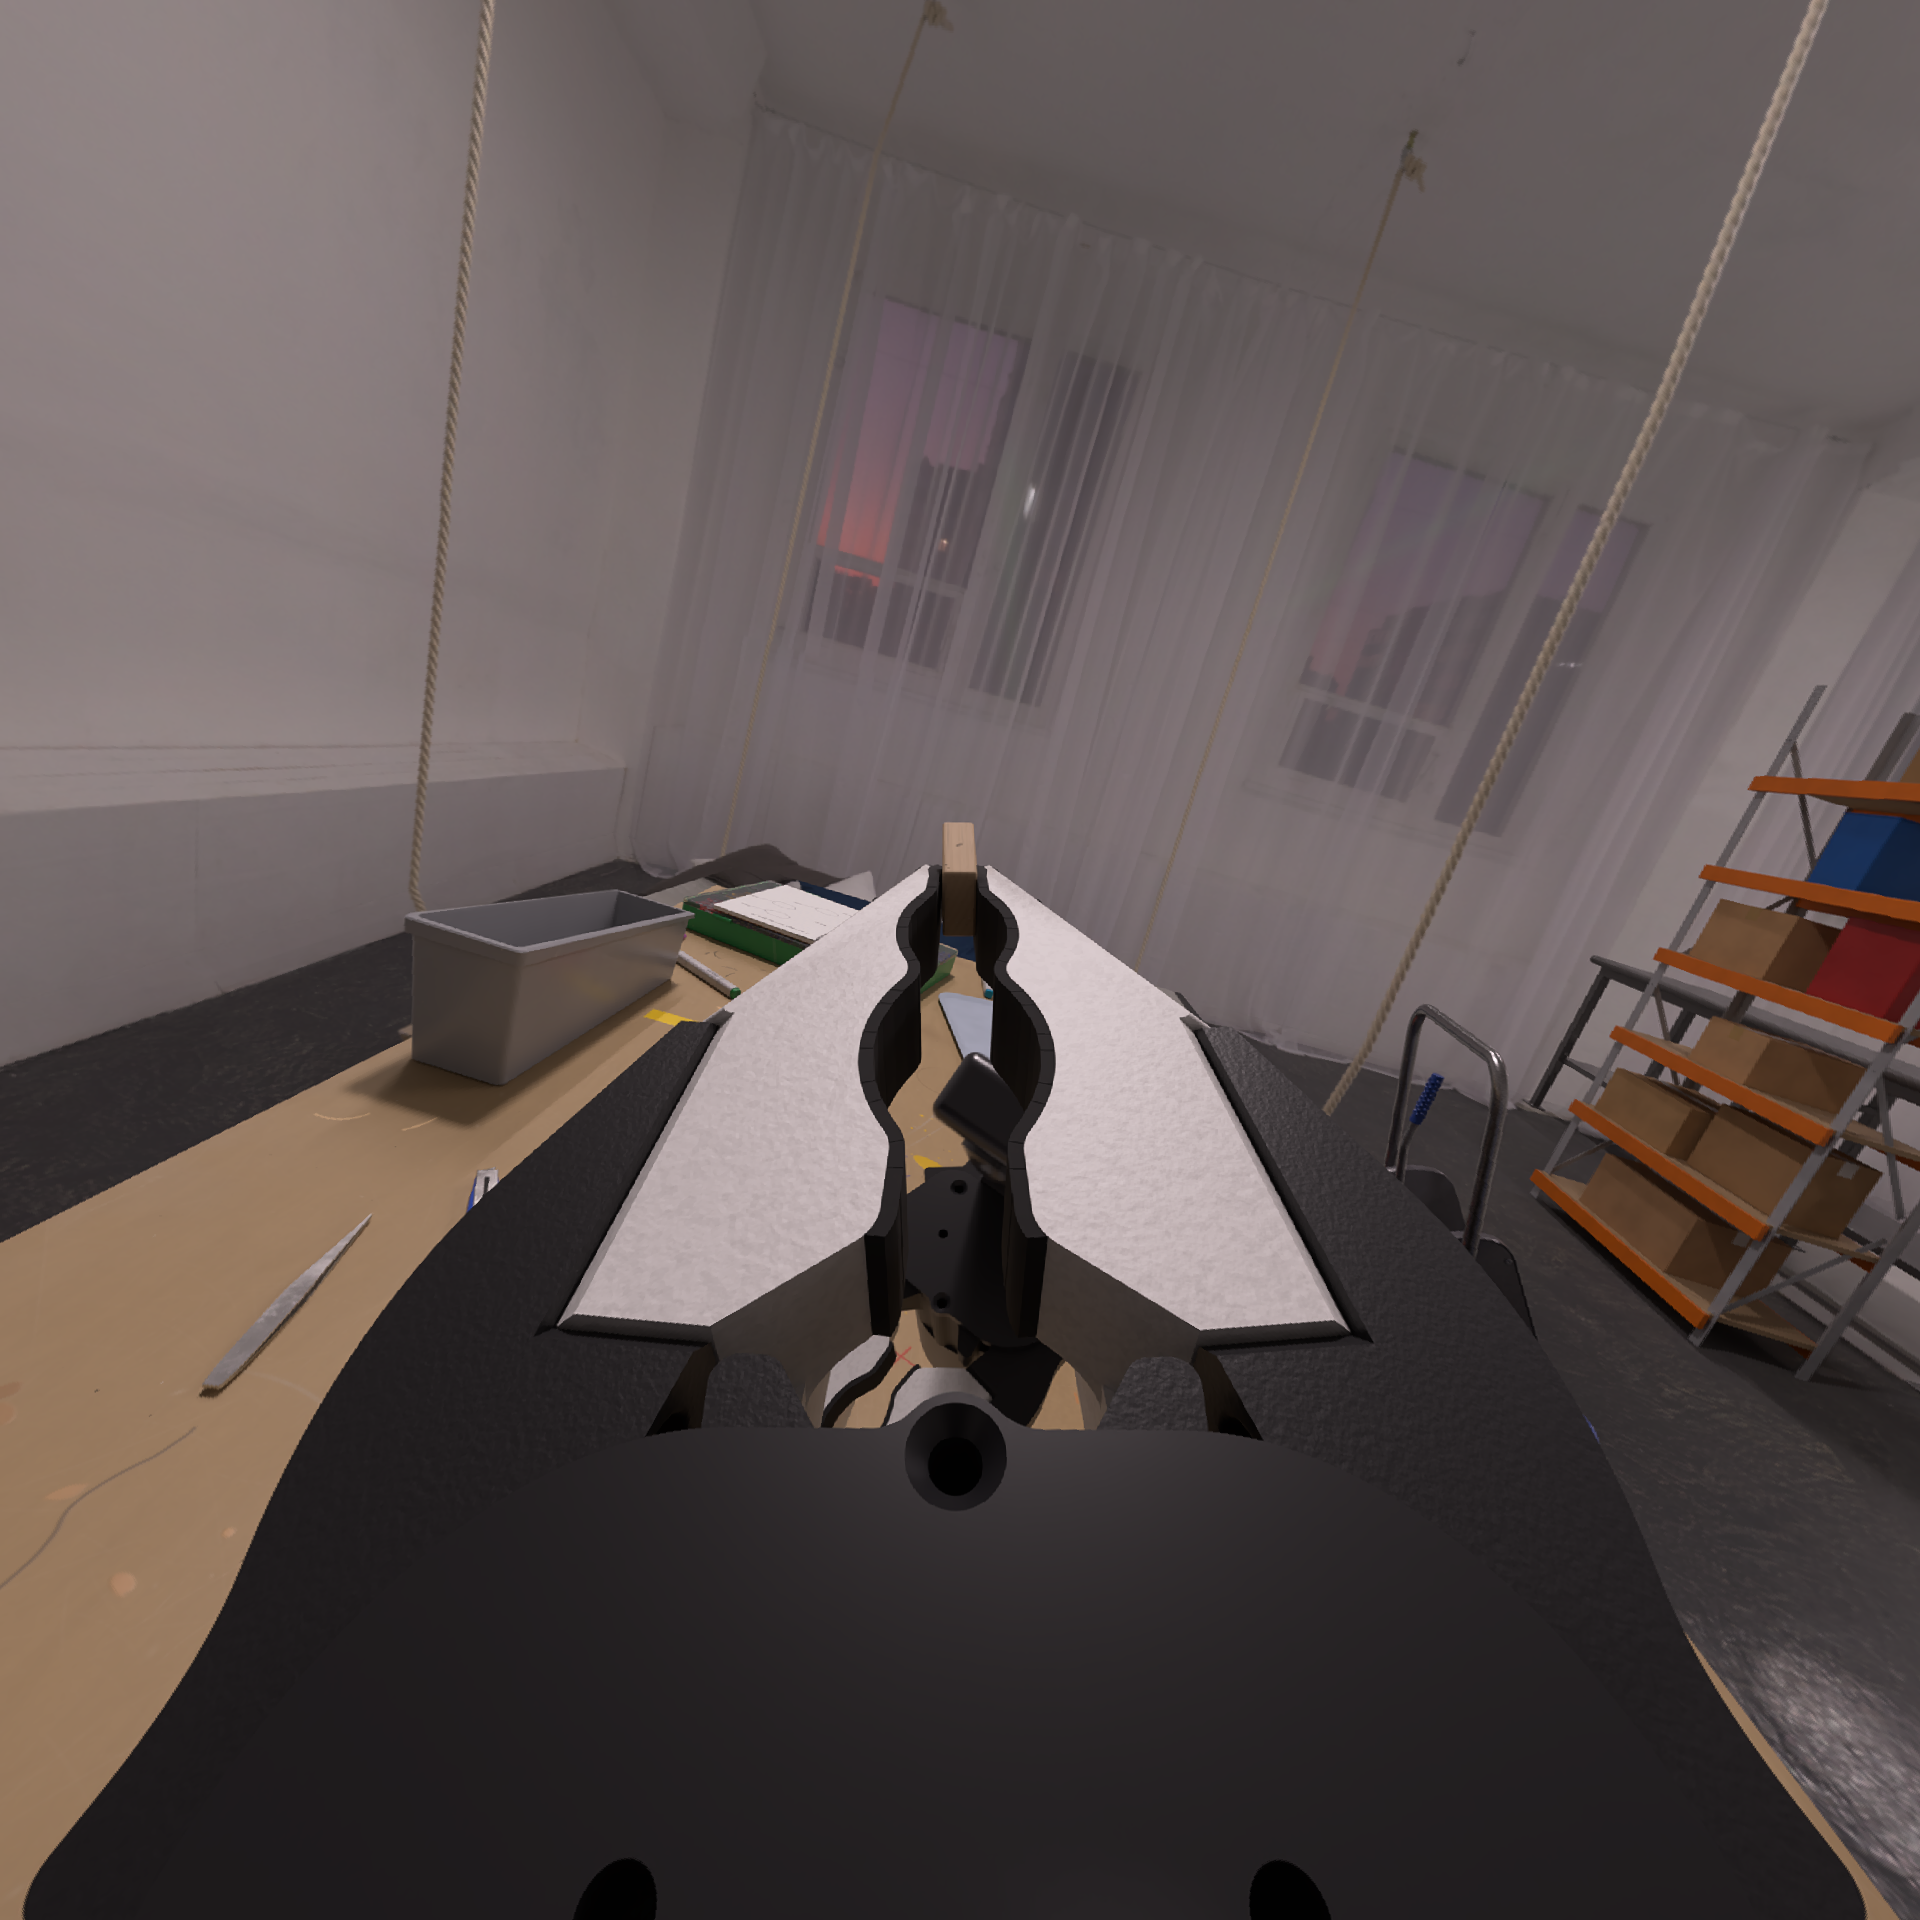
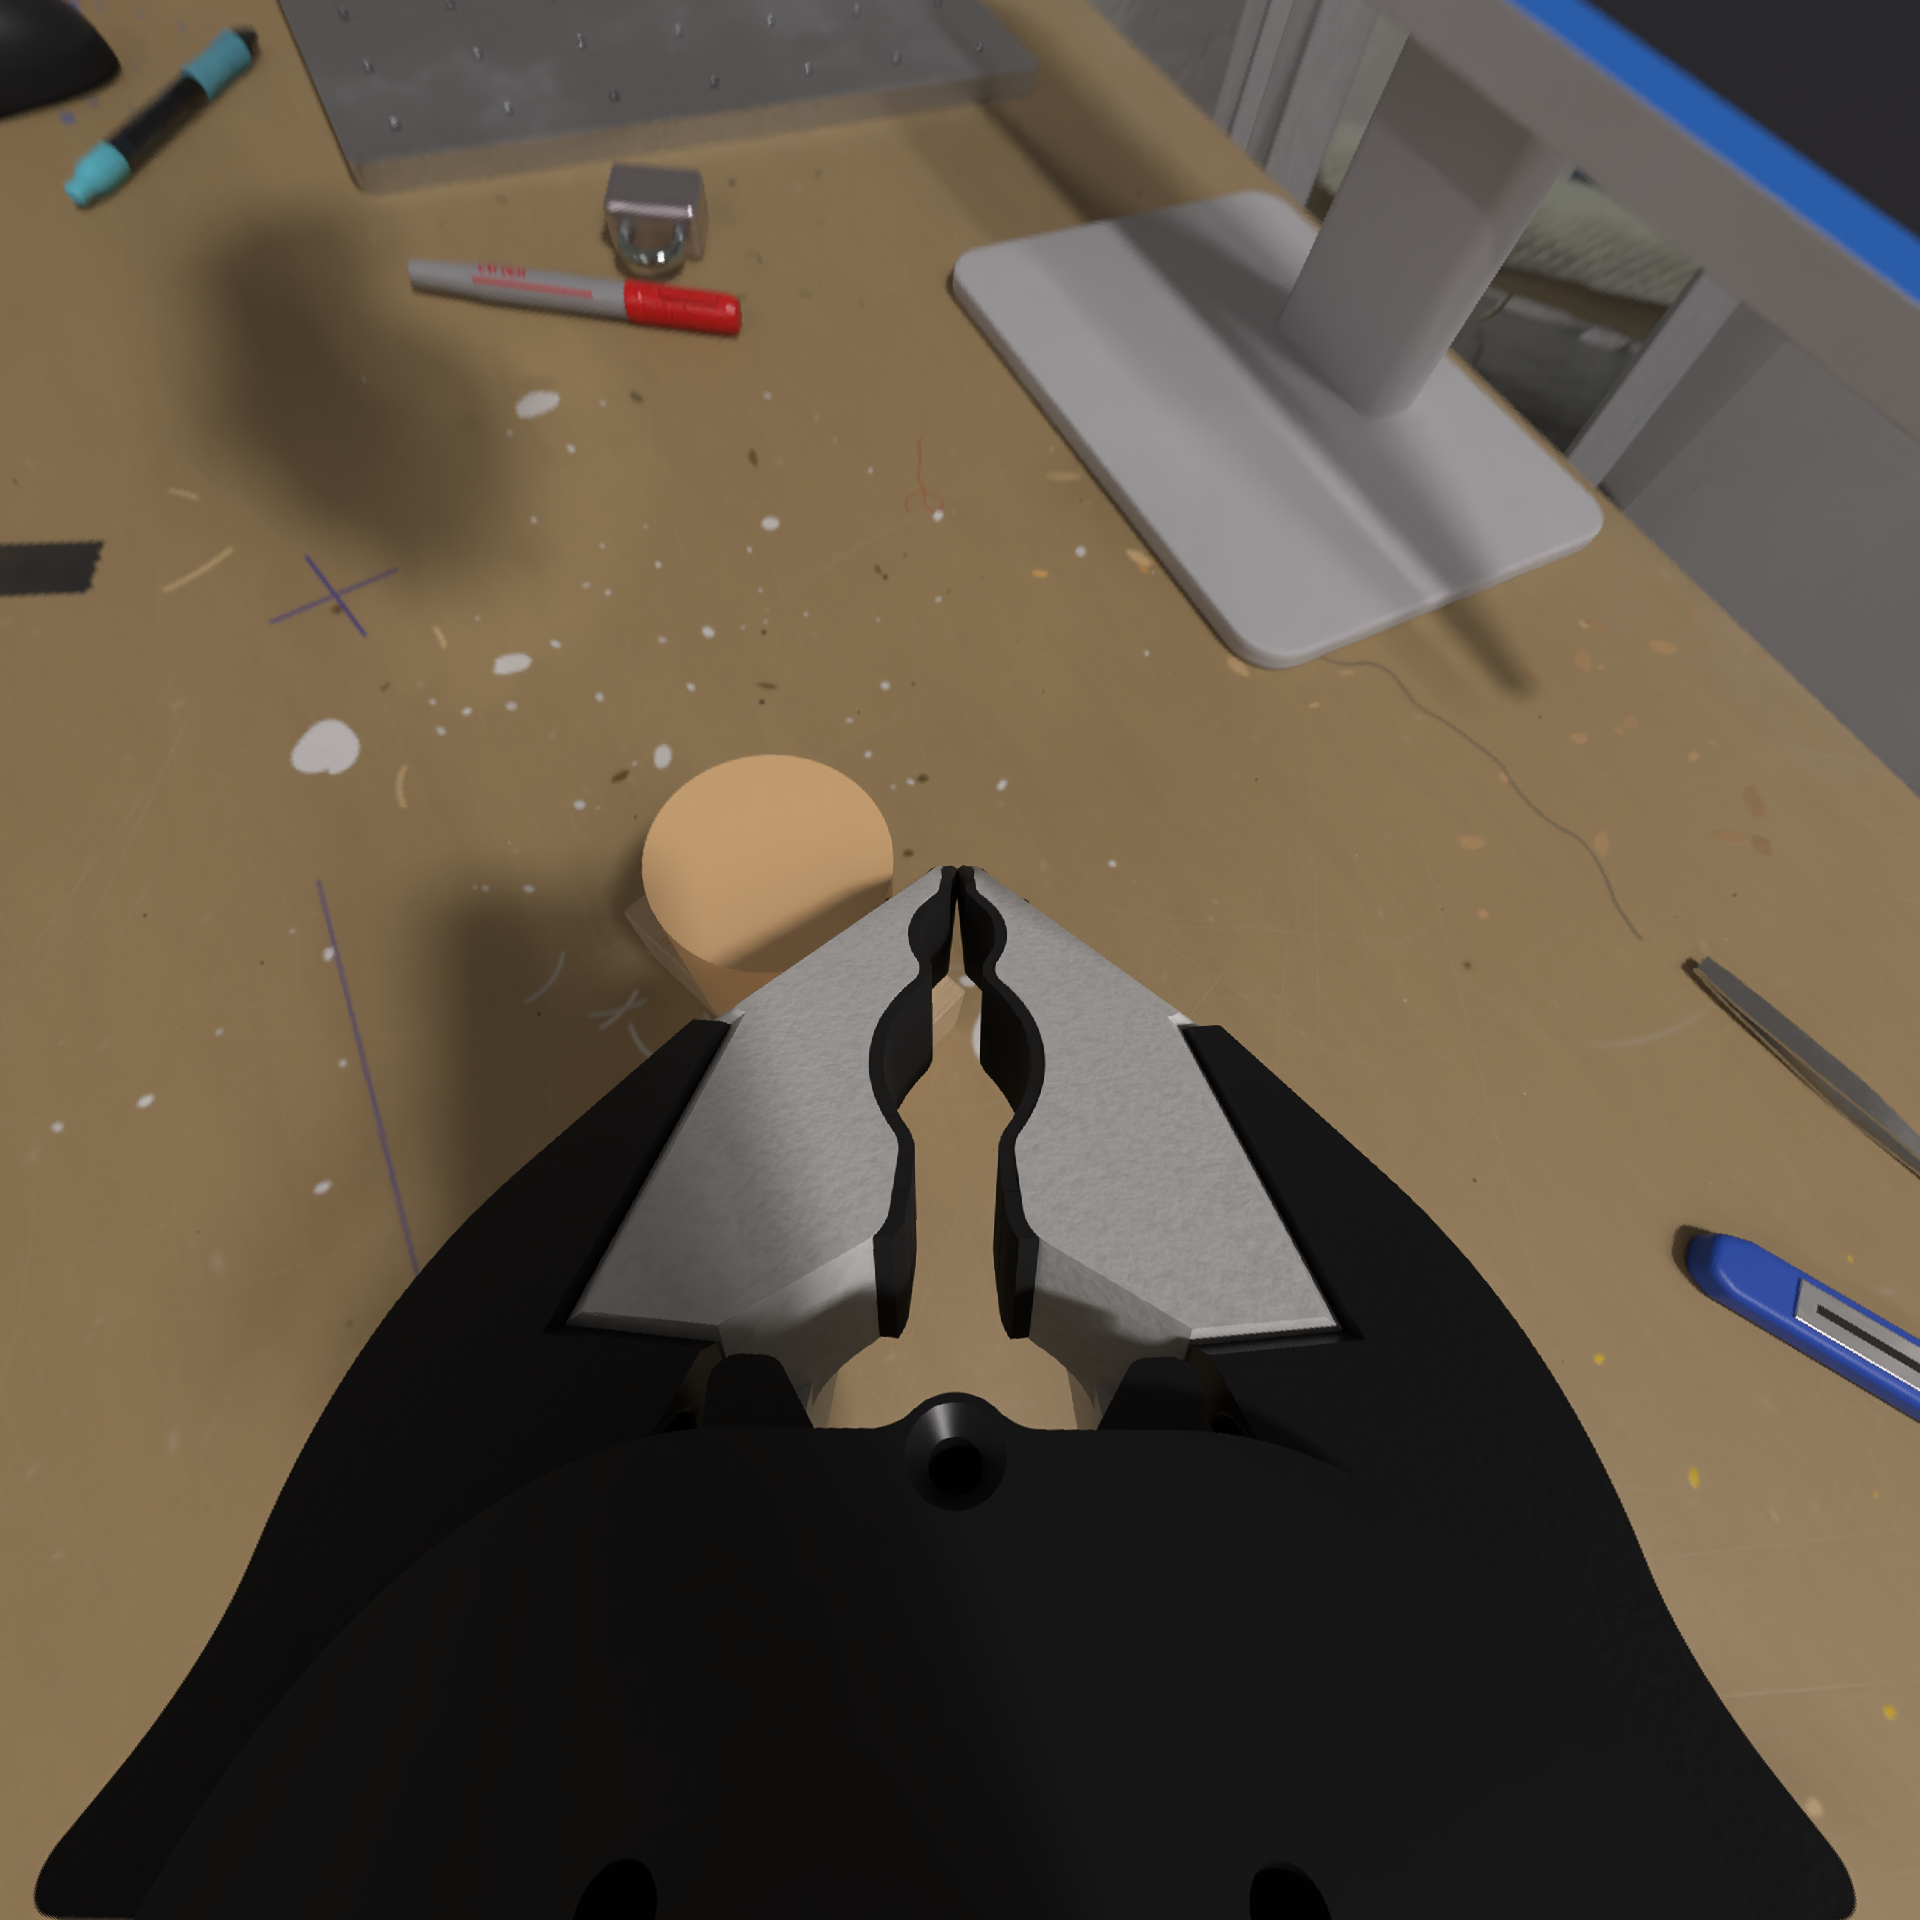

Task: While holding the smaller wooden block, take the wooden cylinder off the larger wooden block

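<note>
Gripped the smaller wooden block (image 1: 958, 847) upright at the very tips of the left tongs (image 1: 958, 883), raised above the table (image 1: 104, 1455), with a short stub poking past the pads. Hovered the right tongs (image 2: 956, 878) low over the table, tips pressed together and empty, just right of the wooden cylinder (image 2: 767, 862). Found the cylinder standing upright on the larger wooden block (image 2: 665, 951), itself mostly hidden underneath, with only pale edges peeking out at the lower left. Judged the removal not yet begun. Needed to spread the right tongs wider than the round body, shift left to centre on it, close across the curved side below the top face, then lift straight up so as not to drag the larger block along. Needed a steady squeeze on the left as well, given how little wood sat between those tips. Saw nothing between the right tongs and the cylinder. Noted 2 markers farther off, a red marker (image 2: 577, 294) and a teal marker (image 2: 161, 114), plus a small metal block (image 2: 655, 223), a grey metal plate (image 2: 665, 83), a white monitor stand (image 2: 1278, 436), tweezers (image 2: 1808, 1060) and a blue utility knife (image 2: 1808, 1320), all well apart from the cylinder. Noted in the left wrist view a grey bin (image 1: 540, 977), a metal file (image 1: 286, 1304) and a shelving rack (image 1: 1766, 1091) beyond the table.
</note>
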